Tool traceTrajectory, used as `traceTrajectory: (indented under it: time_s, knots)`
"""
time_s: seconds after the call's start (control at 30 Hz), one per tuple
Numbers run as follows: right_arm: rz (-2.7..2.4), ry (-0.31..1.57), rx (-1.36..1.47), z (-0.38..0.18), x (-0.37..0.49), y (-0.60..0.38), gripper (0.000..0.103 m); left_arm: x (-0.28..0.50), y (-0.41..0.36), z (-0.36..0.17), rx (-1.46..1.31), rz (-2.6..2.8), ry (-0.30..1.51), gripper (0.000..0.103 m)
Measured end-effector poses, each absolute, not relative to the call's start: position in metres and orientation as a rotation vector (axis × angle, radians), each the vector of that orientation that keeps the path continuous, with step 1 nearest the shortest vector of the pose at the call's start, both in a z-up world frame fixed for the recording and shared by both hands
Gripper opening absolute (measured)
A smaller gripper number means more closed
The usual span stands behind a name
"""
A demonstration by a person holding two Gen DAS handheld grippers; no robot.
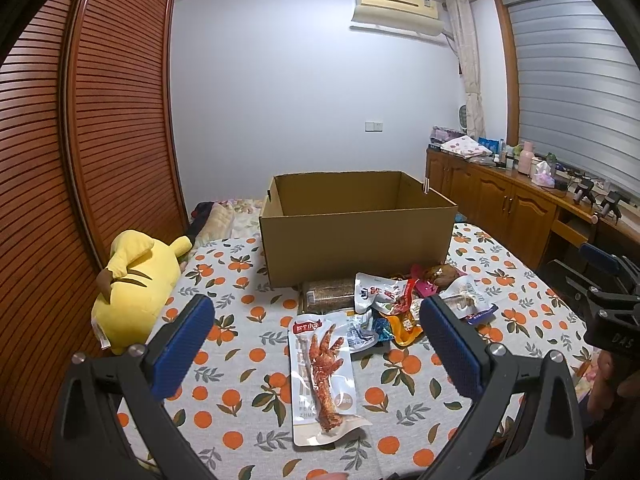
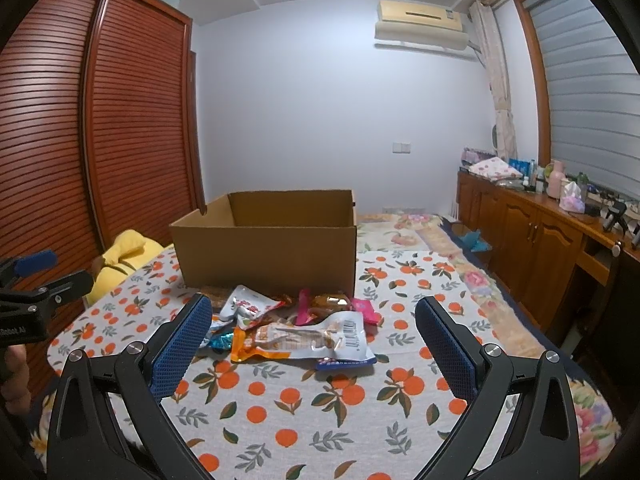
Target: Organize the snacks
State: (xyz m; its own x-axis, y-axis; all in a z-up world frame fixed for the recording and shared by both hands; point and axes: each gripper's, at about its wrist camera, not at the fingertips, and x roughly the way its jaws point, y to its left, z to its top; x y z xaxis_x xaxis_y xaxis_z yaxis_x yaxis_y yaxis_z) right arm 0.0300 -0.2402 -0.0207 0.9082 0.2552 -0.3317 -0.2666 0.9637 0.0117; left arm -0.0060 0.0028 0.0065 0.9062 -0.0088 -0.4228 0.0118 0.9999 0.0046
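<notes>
A bed [image 1: 240, 280] covered by a sheet printed with oranges carries everything. At its far side, toward 12 o'clock in both wrist views, stands an open cardboard box [image 1: 356, 236], upright, its inside hidden below the rim. Along the room's 3 o'clock side runs a wooden cabinet [image 2: 532, 232] with bottles and cloths on top; a louvred wardrobe [image 1: 100, 120] fills the 9 o'clock side. A yellow plush toy [image 1: 136, 280] lies on the bed edge at 9 o'clock of the box.

Just in front of the box, touching its near wall, lies a heap of snack packets [image 2: 296, 328], overlapping one another. A long pale packet with a barcode [image 2: 320, 338] lies on top at the heap's near side. Apart from the heap, toward 6 o'clock of it in the left wrist view, a chicken-foot packet [image 1: 324, 376] lies flat on the sheet by itself.

The left tongs [image 1: 316, 344] are spread wide above the sheet, the chicken-foot packet lying between their blue pads [image 1: 184, 344] and touching neither. The right tongs [image 2: 312, 344] are equally wide and hold nothing, with the heap between their tips.
</notes>
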Motion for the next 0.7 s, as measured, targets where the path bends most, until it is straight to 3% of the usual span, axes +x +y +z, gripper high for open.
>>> traceTrajectory:
  time_s: [0.7]
  knots:
    - [0.270,0.337,-0.036,-0.0210,0.0293,-0.2396,0.103,-0.0076,0.0007,0.0079,0.011,-0.011,0.434,0.103]
